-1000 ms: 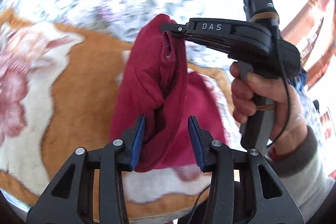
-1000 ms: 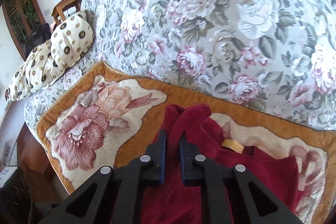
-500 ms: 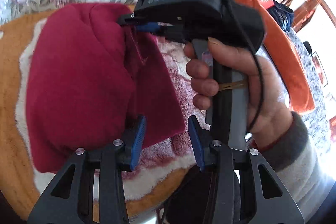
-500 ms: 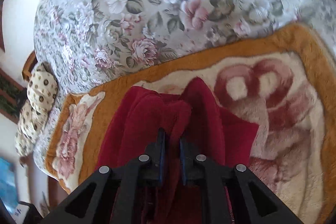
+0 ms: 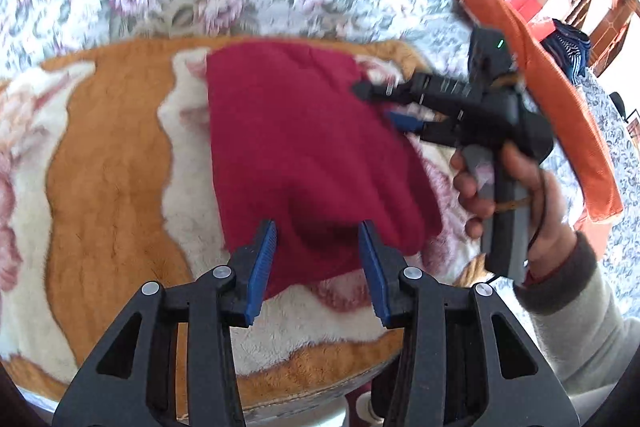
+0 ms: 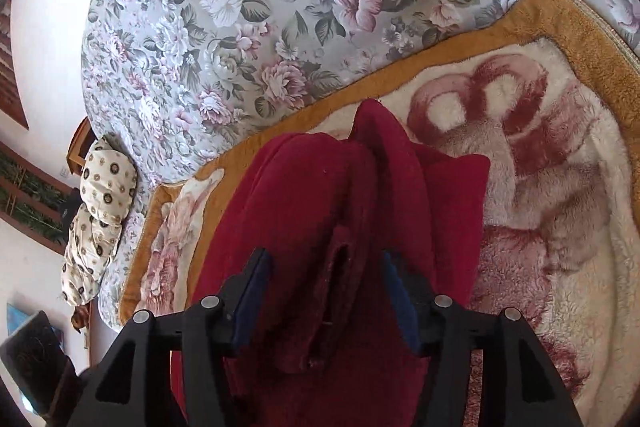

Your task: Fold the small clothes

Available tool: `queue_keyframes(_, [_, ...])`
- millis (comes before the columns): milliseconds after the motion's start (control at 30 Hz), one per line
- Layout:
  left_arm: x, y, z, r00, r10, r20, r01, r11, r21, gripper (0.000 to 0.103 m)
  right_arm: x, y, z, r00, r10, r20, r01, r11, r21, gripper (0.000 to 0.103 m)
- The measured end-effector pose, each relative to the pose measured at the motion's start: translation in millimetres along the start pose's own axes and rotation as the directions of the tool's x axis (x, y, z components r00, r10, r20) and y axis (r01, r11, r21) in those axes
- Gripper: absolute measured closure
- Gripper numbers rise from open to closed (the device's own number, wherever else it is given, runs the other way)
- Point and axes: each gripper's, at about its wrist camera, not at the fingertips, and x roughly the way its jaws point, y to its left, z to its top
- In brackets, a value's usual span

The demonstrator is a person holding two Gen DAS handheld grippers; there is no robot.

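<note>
Red garment (image 5: 304,147) lengthwise toward sofa back

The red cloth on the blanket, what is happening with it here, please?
A person holding a gripper in each hand is folding a small dark red garment on a fleece blanket spread over a floral sofa. The right gripper is opening its jaws; a fold of the garment lies between them, no longer pinched. The left gripper hovers open at the garment's near edge, gripping nothing. An orange cloth lies off to the side.
</note>
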Motion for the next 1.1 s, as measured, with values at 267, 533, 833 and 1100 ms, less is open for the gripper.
queue_keyframes(267, [24.3, -0.3, -3.2, 1.000, 0.011, -0.020, -0.011, 1.000, -0.001, 0.062, 19.4, 21.4, -1.2, 1.000, 0.014, 0.018, -0.014, 1.000, -0.023, 0.052])
queue_keyframes(533, [-23.2, 4.2, 10.0, 0.998, 0.001, 0.057, -0.001, 1.000, 0.006, 0.062, -34.9, 53.7, 4.4, 0.990, -0.096, 0.104, 0.117, 0.966, -0.232, 0.085])
queue_keyframes(833, [24.2, -7.8, 11.2, 0.999, 0.047, -0.026, -0.046, 0.998, 0.035, 0.058, -0.7, 11.2, 20.8, 0.934, -0.354, 0.042, 0.351, 0.895, -0.276, 0.074])
queue_keyframes(1100, [18.5, -1.9, 7.9, 0.997, 0.080, -0.001, -0.080, 0.995, 0.059, 0.058, -78.7, 45.5, -27.9, 0.988, -0.154, 0.024, 0.154, 0.943, -0.295, 0.068])
